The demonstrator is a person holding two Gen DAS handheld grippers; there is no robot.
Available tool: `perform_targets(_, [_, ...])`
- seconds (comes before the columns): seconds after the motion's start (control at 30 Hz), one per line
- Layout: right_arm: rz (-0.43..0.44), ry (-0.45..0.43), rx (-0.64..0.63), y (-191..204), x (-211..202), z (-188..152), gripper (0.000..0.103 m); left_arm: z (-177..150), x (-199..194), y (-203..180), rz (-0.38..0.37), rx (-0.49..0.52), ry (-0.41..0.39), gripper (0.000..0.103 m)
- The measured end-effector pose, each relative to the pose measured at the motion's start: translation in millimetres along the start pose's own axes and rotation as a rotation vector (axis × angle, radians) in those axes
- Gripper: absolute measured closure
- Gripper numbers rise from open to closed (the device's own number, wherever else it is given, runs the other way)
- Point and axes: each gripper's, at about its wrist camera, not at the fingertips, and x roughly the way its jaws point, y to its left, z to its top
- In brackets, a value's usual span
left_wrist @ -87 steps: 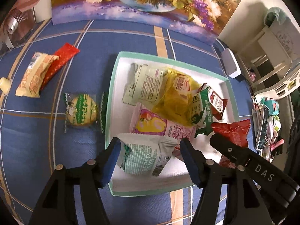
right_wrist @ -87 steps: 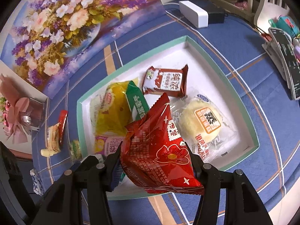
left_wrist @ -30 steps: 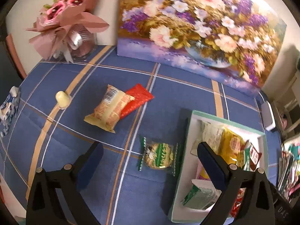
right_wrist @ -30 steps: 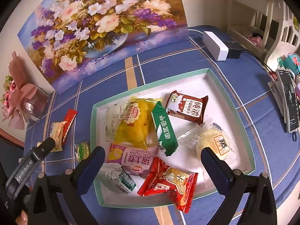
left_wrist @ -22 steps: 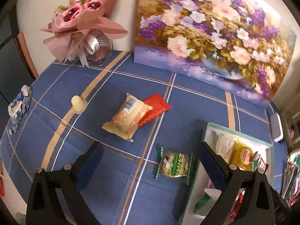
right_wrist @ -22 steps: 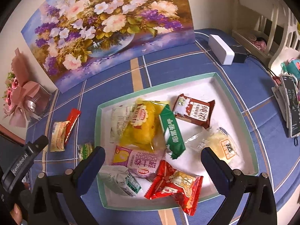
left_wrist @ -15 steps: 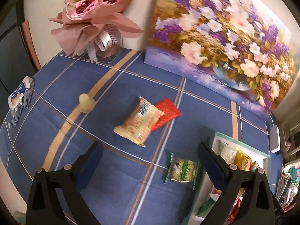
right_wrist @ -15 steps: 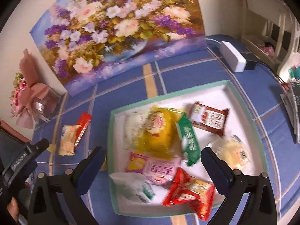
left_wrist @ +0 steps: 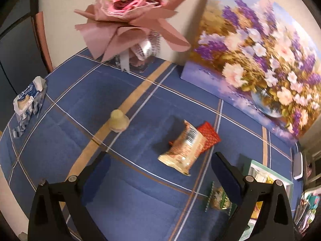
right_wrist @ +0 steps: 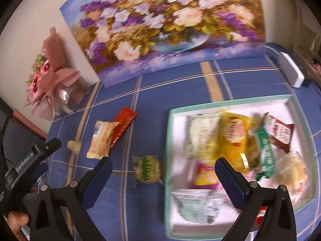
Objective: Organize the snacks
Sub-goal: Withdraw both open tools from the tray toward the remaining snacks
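Note:
A white tray with a green rim holds several snack packets; its corner shows in the left wrist view. On the blue cloth lie a tan snack packet overlapping a red packet, a green round snack near the tray, and a small cream jelly cup. These also show in the right wrist view: tan packet, red packet, green snack, cup. My left gripper is open and empty above the cloth. My right gripper is open and empty over the tray's left edge.
A flower painting leans on the wall behind. A pink bouquet stands at the back left. A tissue pack lies at the left edge. A white box sits at the far right.
Both grippers let go of their packets into the tray and opened. The left gripper swung left over the loose snacks; the right gripper also shifted left toward the tray's left edge.

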Motion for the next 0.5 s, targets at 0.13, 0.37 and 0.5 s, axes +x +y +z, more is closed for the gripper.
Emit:
perform_targets(0.13, [0.019, 0.024, -0.011, 15, 12, -1, 0.000, 5, 5, 10, -0.022, -0.023, 0.009, 0.003])
perform_targets(0.37, [0.015, 0.075, -0.048, 34, 33, -4, 0.007, 11, 18, 11, -0.055, -0.021, 0.059, 0.002])
perform_targets(0.5, [0.011, 0.117, -0.066, 39, 48, -7, 0.017, 10, 29, 2, -0.032, 0.032, 0.094, 0.003])
